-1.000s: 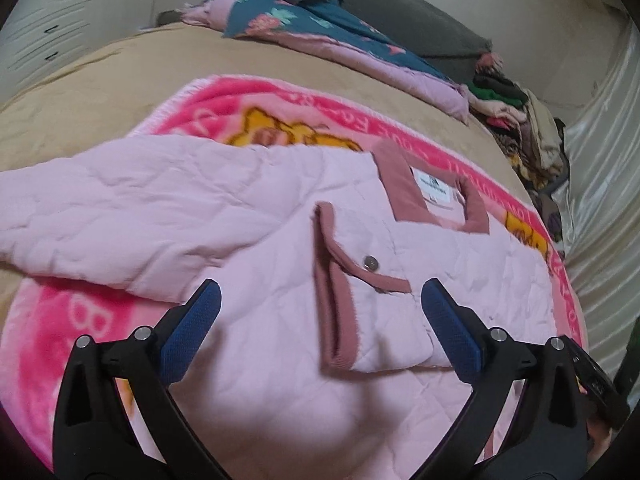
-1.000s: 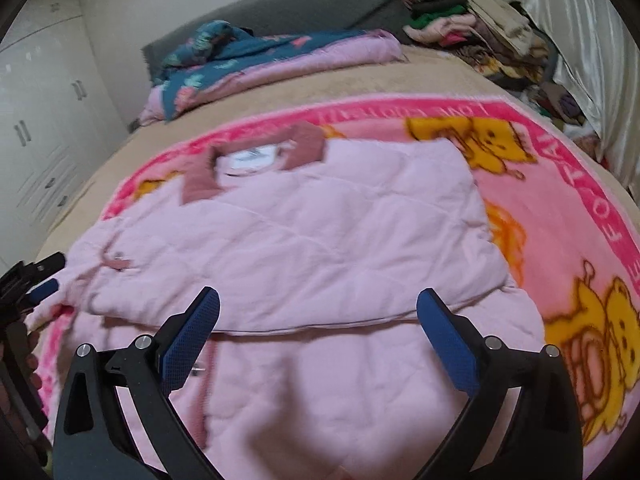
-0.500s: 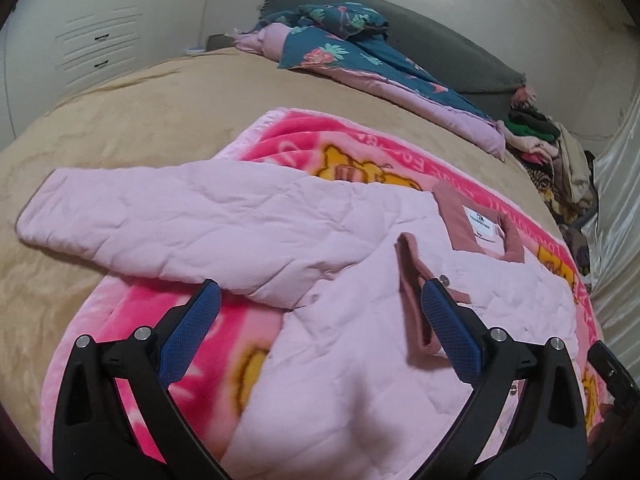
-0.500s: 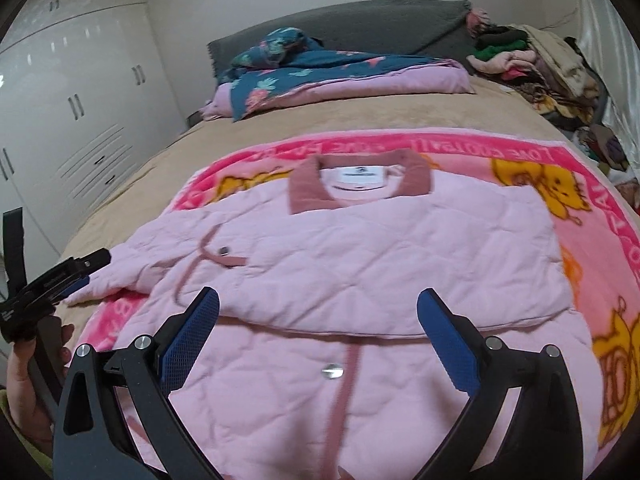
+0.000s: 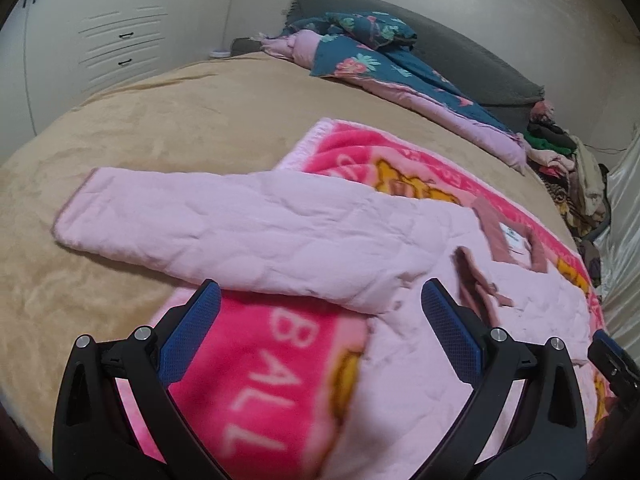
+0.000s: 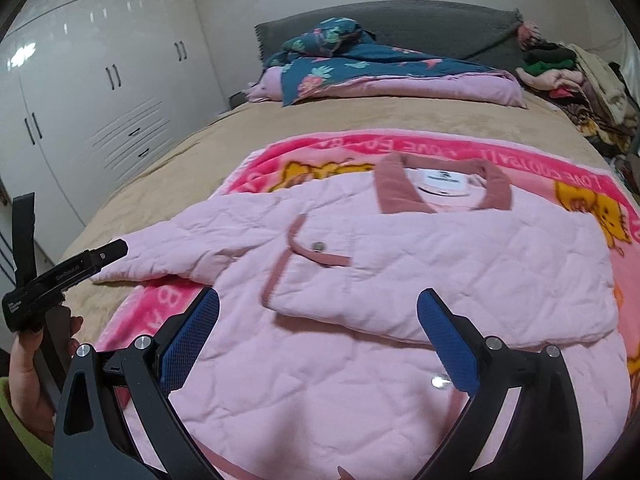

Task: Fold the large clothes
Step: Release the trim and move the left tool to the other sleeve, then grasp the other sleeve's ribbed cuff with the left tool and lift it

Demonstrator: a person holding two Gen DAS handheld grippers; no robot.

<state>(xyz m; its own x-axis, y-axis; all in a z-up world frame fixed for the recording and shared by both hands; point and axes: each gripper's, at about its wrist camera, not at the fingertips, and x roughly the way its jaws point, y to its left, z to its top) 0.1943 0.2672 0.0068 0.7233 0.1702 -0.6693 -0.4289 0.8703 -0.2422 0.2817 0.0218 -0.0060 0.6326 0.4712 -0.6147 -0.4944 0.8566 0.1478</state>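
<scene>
A pale pink quilted jacket (image 6: 400, 276) with a dusty-rose collar (image 6: 440, 184) lies on a bright pink cartoon blanket (image 6: 592, 184). One side is folded across the front. Its other sleeve (image 5: 224, 228) stretches out flat to the left, past the blanket onto the tan bedspread. My left gripper (image 5: 320, 336) is open and empty, hovering just short of that sleeve's lower edge. My right gripper (image 6: 318, 336) is open and empty above the jacket's lower body. The left gripper also shows at the left edge of the right wrist view (image 6: 60, 276).
The tan bedspread (image 5: 140, 128) covers the bed. A teal floral and pink quilt (image 6: 380, 72) is bunched by the grey headboard (image 6: 440, 24). A heap of clothes (image 6: 580, 76) sits at the far right. White wardrobes (image 6: 100, 92) stand on the left.
My left gripper has swung left, from over the jacket's front to facing the outstretched sleeve. My right gripper has shifted so the jacket's collar and front sit centred. Both stay open.
</scene>
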